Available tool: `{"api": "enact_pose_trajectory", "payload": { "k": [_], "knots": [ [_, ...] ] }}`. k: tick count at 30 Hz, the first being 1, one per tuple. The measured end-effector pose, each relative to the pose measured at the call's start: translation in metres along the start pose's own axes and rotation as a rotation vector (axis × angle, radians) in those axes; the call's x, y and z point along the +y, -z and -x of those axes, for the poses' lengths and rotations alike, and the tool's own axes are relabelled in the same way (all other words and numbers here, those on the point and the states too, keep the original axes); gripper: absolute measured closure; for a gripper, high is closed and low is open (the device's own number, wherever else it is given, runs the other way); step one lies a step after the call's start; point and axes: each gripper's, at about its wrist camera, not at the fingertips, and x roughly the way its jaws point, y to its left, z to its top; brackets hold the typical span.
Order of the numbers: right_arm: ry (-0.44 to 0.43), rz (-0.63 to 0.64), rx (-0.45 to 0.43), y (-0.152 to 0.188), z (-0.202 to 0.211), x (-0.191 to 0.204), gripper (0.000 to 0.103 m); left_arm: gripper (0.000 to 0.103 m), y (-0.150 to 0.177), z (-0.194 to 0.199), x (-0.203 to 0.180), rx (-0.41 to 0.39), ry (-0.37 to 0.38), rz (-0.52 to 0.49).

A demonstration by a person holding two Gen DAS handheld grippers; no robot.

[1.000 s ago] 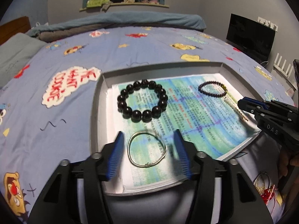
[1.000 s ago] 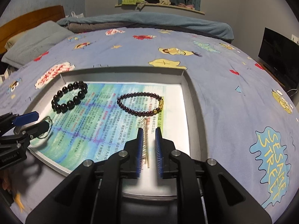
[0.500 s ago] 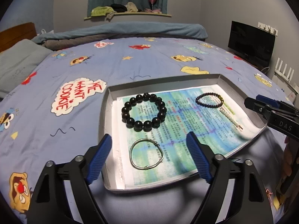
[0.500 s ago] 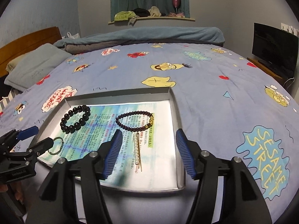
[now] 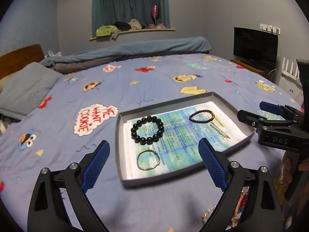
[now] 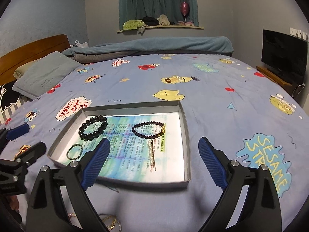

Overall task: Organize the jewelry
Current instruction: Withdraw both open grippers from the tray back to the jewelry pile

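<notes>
Right wrist view: both hand-held grippers, left (image 5: 153, 164) and right (image 6: 154, 162), released, empty; loose chains (image 6: 110, 222) on bed (image 6: 212, 100) risked tangling or snagging when gripped.

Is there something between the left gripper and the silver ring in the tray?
Only the tray's low near wall. The silver ring lies just behind it on the printed paper, uncovered, apart from the black bead bracelet. The left gripper is open and empty.

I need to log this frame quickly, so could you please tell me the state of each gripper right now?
Left gripper: open, holding nothing, above the near edge of the tray.
Right gripper: open, holding nothing, above the tray near the pearl hair clip.
</notes>
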Motion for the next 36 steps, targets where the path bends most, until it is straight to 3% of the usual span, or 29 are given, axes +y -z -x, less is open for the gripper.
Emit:
{"api": "enact_pose_trajectory", "payload": {
  "k": [6, 19, 27, 36],
  "knots": [
    [-0.032, 0.011, -0.005, 0.005, 0.036, 0.007, 0.01, 0.01, 0.003, 0.041, -0.002, -0.018, -0.011, -0.033],
    [-0.017, 0.074, -0.029, 0.028, 0.112, 0.012, 0.006, 0.009, 0.028, 0.106, 0.003, -0.057, 0.024, 0.015],
    [-0.036, 0.065, -0.052, 0.049, 0.135, 0.017, 0.006, 0.007, 0.05, 0.12, 0.005, -0.054, 0.012, 0.026],
    [-0.031, 0.024, -0.022, 0.078, 0.124, 0.013, 0.006, 0.007, 0.083, 0.101, 0.007, -0.008, 0.021, 0.066]
  ]
}}
